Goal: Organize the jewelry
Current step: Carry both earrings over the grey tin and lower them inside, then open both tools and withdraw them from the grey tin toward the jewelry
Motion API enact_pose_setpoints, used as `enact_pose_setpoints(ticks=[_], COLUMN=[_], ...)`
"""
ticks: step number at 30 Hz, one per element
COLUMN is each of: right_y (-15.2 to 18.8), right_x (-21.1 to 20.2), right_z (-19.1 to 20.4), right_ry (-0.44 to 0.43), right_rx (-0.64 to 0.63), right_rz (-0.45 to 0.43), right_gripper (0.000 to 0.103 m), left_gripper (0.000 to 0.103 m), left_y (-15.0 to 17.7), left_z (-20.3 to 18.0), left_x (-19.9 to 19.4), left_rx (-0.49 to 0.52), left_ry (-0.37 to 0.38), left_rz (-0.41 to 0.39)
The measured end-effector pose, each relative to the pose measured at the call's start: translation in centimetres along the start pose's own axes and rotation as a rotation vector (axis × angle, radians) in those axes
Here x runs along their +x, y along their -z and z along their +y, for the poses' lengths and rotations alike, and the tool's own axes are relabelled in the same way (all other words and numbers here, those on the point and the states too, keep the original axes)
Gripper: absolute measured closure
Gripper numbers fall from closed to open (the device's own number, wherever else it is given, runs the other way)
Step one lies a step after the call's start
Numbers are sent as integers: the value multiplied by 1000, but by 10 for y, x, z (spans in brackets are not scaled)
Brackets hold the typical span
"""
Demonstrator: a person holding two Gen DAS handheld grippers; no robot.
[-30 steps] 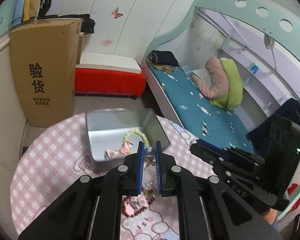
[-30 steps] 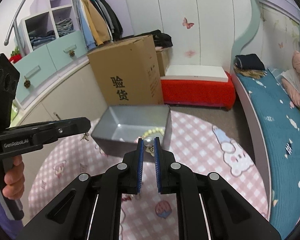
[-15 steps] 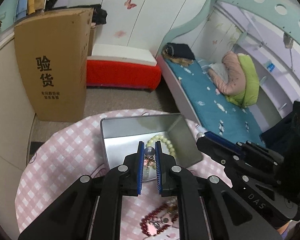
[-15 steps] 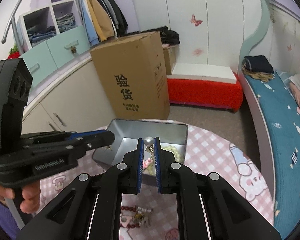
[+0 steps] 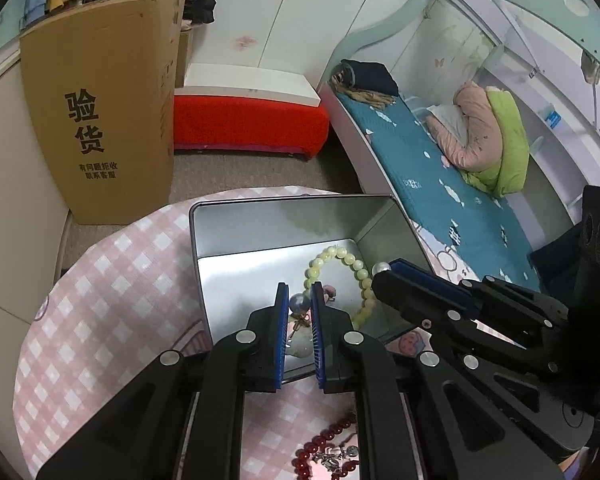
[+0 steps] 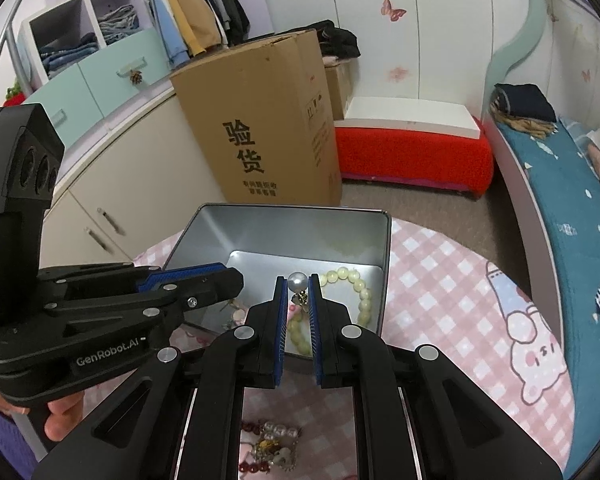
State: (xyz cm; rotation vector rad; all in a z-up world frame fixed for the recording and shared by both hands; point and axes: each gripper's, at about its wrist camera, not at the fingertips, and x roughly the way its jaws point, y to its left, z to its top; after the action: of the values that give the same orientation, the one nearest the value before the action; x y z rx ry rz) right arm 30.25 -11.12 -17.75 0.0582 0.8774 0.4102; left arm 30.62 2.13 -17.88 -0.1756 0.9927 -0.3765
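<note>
Left wrist view: my left gripper (image 5: 300, 304) is clamped on a bluish pearl earring (image 5: 299, 302) above the tin (image 5: 292, 210); my right gripper (image 6: 299, 286) pinches a white pearl earring (image 6: 298, 281). Risk: both crowd the tin; bumping could knock one earring loose.

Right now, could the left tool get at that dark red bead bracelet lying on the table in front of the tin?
Probably not as things stand. The left tool is shut on a pearl earring over the open tin, while the red bracelet lies nearer, beneath the tool's body. It would have to release and draw back first.
</note>
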Motion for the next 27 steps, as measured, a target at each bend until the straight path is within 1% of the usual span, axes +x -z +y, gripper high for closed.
enact_pose_setpoints(ticks=[1,3,5,11,15,17,19,20,22,24,27], right_y=[0,0,0,3,6,6,7,7,7,7,9], right_x=[1,2,3,4,1,-1,-6,-9,-15,-23,-39], right_z=[0,0,0,-1,-4,-5,-6,-6,-6,-7,-6], right_ry=[0,0,-1,-8,-13,-13,-17,-14,-7,-8,-3], right_rx=[0,2,4,9,15,19,27,28,28,33,35], right_rz=[1,3,6,11,8,3,-6,-10,-21,-34,-59], right_gripper=[92,92,92,92,92,90,90,90,90,90,90], left_gripper=[93,87,85,84,84,84,75,69,66,59,57], left_y=[0,1,2,3,4,5,6,6,8,9,13], left_z=[1,0,-4,-5,-8,-10,-12,-10,-12,-13,-15], left_x=[0,0,0,-3,-8,-12,-16,-19,-26,-34,-45], left_rx=[-4,-8,-4,-3,-4,-5,-10,-16,-21,-21,-19], left_ry=[1,5,7,0,10,11,16,18,27,28,24], left_rz=[0,1,1,-4,-14,-22,-32,-39,-61,-79,-104])
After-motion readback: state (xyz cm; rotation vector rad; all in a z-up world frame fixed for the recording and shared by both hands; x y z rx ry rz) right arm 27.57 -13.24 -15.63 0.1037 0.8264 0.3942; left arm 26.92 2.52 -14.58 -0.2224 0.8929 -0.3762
